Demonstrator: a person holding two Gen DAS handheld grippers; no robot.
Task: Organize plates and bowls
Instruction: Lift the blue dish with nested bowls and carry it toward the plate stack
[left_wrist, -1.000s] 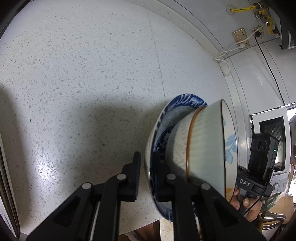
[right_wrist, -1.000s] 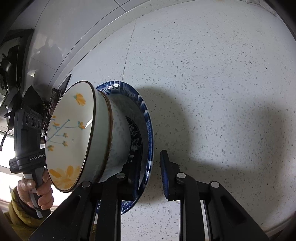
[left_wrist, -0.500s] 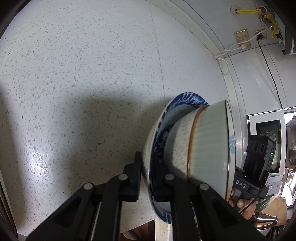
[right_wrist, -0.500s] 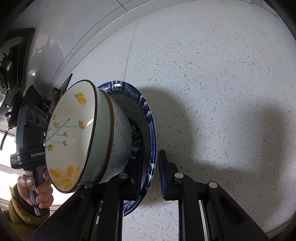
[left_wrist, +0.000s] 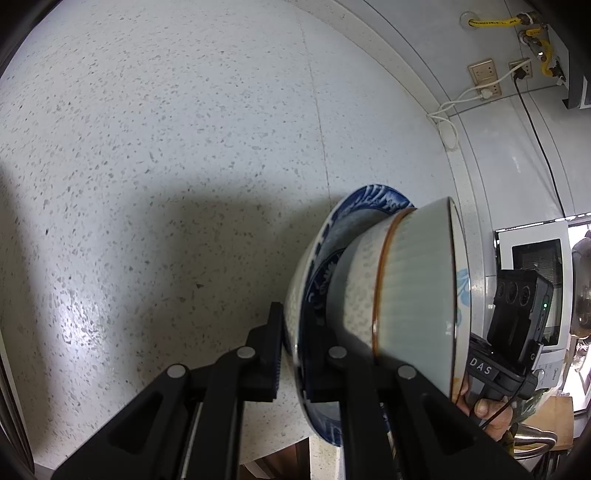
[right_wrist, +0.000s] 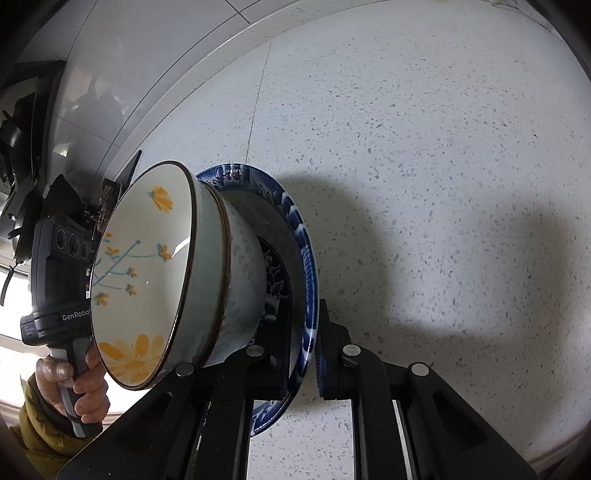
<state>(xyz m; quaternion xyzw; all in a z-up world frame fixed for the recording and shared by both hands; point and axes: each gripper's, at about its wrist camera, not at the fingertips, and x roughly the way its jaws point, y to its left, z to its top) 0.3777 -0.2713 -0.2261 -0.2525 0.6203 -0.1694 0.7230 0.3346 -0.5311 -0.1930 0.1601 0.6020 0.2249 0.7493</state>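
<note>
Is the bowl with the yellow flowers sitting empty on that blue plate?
Yes, the right wrist view shows the bowl's inside bare except for painted yellow flowers, and it sits on the blue plate.

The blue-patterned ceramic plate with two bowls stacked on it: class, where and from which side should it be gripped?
Grip the blue-patterned ceramic plate by its thin flared rim, one gripper from each opposite side. The stacked bowls fill its centre, leaving only the rim free.

Right gripper (right_wrist: 304, 354) clamped on the rim of a blue-patterned plate (right_wrist: 308, 266) carrying two nested bowls (right_wrist: 207, 280), flowered bowl (right_wrist: 144, 266) uppermost, above a speckled countertop (right_wrist: 443, 166).
</note>
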